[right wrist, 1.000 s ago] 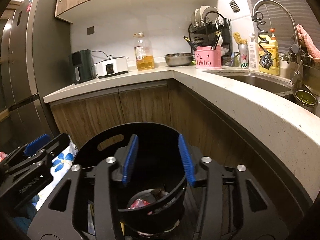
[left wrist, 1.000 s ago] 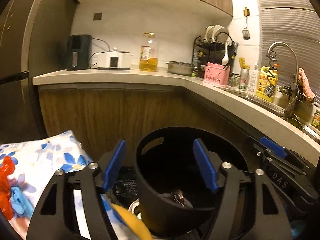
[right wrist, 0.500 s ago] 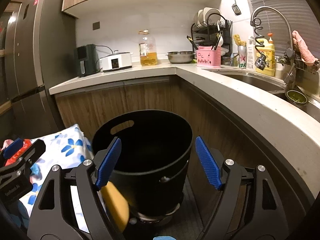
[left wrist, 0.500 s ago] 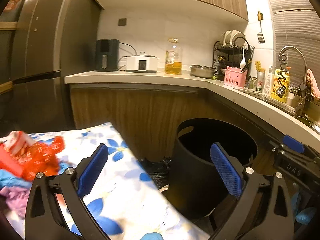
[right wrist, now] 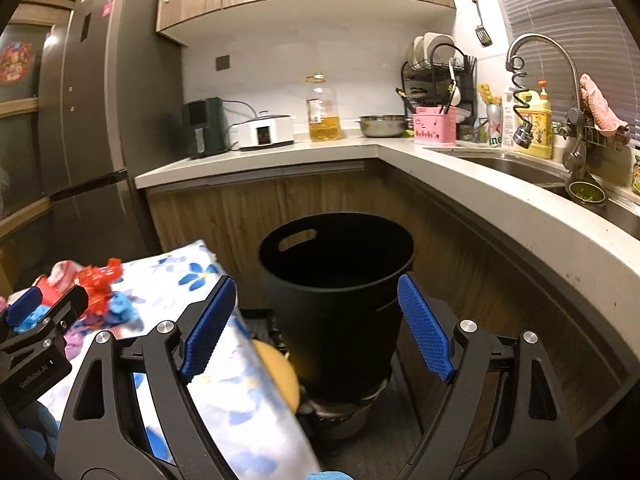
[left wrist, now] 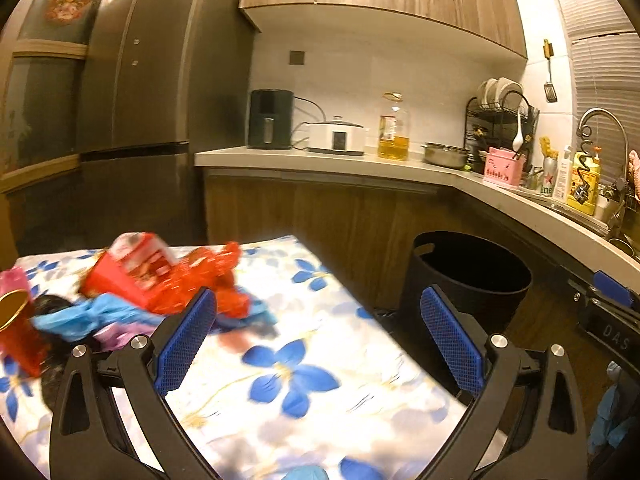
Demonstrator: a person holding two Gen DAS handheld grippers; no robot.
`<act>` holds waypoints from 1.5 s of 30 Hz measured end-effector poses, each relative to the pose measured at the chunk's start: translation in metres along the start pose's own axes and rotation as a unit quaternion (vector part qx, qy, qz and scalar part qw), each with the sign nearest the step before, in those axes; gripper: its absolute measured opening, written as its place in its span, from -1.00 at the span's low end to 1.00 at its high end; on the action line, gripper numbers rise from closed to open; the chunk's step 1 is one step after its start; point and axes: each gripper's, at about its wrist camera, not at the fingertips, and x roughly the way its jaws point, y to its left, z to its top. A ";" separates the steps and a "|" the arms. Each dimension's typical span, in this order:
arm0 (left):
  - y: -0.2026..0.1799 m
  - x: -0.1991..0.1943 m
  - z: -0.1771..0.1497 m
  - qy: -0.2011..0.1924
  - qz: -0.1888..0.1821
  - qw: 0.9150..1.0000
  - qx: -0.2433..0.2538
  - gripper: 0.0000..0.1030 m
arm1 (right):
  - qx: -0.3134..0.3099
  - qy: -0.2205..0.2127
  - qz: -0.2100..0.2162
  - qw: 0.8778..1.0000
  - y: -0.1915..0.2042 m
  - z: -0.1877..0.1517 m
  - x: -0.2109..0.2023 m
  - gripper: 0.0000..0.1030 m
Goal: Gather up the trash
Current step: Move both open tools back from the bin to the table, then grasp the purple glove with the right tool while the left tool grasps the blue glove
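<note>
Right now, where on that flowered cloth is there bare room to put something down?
The near half of the blue-flowered white cloth, toward the black plastic bin, is bare. Its far left end is crowded with red wrappers, blue bags and a red cup.

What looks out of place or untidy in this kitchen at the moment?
A heap of rubbish, red wrappers and blue and purple plastic, lies on the flowered tablecloth instead of in the black bin beside it. A yellow round thing sits low between table and bin; I cannot tell what it is.
</note>
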 end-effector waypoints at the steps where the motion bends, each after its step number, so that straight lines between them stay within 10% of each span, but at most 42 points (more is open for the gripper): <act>1: 0.005 -0.006 -0.002 -0.001 0.006 1.000 -0.001 0.89 | -0.001 0.000 0.012 1.000 0.006 -0.003 -0.005 0.60; 20: 0.112 -0.075 -0.040 -0.014 0.168 0.985 -0.031 0.89 | -0.062 0.016 0.169 0.984 0.130 -0.050 -0.029 0.61; 45: 0.197 -0.078 -0.056 0.006 0.203 0.975 -0.088 0.89 | -0.135 0.111 0.250 0.952 0.297 -0.093 0.063 0.40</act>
